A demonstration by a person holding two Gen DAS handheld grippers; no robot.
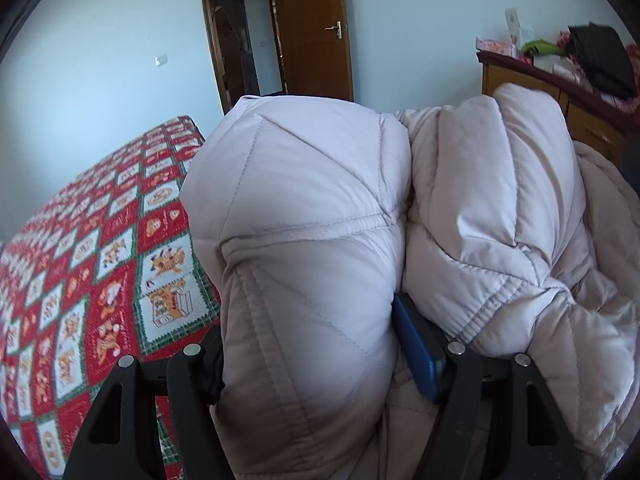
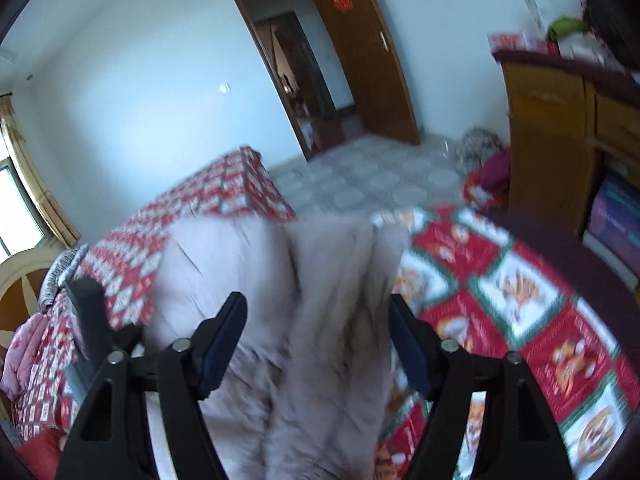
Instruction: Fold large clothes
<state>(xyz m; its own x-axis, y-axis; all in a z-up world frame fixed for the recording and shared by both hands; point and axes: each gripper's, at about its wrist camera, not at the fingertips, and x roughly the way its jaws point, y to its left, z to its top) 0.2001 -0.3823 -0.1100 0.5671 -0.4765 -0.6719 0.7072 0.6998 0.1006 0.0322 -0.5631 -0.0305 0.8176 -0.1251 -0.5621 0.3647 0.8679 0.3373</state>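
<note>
The left gripper (image 1: pixel 308 344) clenched a puffy fold of the pale padded coat (image 1: pixel 304 200), which bulged toward twelve o'clock over the patterned bedspread (image 1: pixel 100 260). The right gripper (image 2: pixel 320 344) straddled the coat's hanging fabric; its grasp could not be told.

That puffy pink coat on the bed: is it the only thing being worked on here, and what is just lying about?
Part of the job:
- puffy pink coat
- left gripper, clamped on a thick fold of it
- right gripper, coat between its jaws
- patterned bedspread beneath

Just lying about:
- wooden cabinet
- clutter on top
- open door
</note>
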